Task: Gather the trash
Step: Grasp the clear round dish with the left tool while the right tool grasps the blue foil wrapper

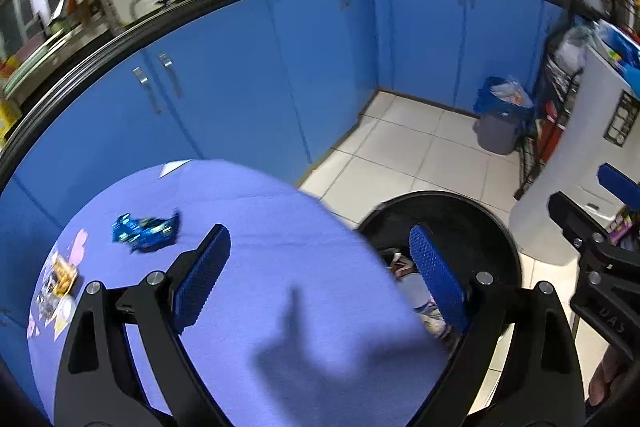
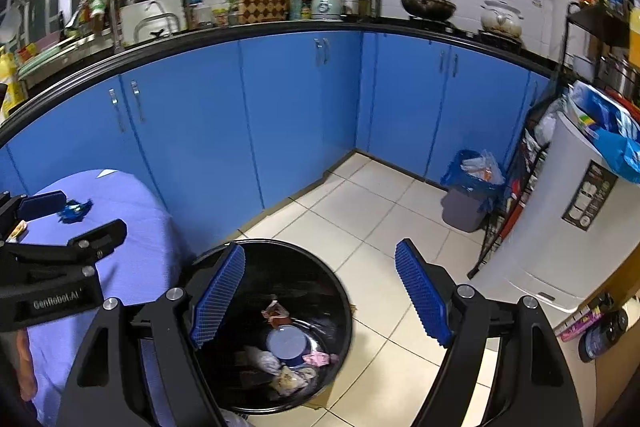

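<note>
Blue foil wrapper (image 1: 145, 231) lies crumpled on the purple-covered counter (image 1: 280, 267), toward its far left part, apart from both grippers; a small cluster of other wrappers and scraps (image 1: 58, 287) sits at the counter's left edge, near the blue one but not touching it.

Black trash bin (image 2: 340, 291) stands on the tiled floor (image 2: 380, 211) just beside the counter's right edge; inside it: a pale round lid-like piece (image 2: 287, 343), a reddish wrapper (image 2: 275, 313), a pink scrap (image 2: 318, 359) and further crumpled litter at the bottom.

Left gripper (image 1: 320, 275) hangs over the counter's right part, jaws spread wide, nothing between them; its right finger overlaps the bin in the left wrist view; its shadow falls on the purple cloth.

Right gripper (image 2: 320, 291) hangs over the bin mouth, jaws likewise well apart and empty.

Background: blue cabinets (image 2: 280, 115) under a cluttered worktop; a second, grey bin with blue liner (image 2: 468, 199) in the far corner, well apart; a white appliance (image 2: 560, 227) at right.
</note>
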Demonstrator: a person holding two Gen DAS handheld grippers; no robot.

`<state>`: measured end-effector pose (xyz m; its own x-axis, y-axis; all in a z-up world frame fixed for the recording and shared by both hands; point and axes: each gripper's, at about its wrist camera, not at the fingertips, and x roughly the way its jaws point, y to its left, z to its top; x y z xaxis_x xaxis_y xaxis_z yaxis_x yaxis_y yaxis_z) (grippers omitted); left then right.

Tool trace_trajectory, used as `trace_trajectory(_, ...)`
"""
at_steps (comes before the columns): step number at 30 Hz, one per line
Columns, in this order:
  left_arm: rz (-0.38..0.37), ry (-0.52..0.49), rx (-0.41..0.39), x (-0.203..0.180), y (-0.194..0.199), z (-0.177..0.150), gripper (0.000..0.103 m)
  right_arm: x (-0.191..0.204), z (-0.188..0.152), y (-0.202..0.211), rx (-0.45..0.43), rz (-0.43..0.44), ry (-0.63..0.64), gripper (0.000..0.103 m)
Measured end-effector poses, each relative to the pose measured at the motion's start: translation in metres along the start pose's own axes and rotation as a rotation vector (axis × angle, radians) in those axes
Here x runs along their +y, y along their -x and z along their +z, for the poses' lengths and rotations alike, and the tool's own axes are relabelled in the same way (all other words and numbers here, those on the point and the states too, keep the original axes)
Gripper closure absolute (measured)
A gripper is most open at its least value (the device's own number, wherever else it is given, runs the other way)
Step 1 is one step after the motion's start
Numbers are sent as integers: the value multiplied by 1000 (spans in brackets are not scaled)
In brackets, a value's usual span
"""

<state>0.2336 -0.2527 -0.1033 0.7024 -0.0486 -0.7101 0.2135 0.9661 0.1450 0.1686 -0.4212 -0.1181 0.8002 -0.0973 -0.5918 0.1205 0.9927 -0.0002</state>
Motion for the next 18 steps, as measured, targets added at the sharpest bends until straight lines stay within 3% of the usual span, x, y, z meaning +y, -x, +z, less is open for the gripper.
trace_trajectory(11,143,148,1,110,14,-27,13,108,16,-1,-1,143,138,27)
trace_trajectory(18,253,262,30,196,18,-60,13,190,20,-14,41,261,206,27)
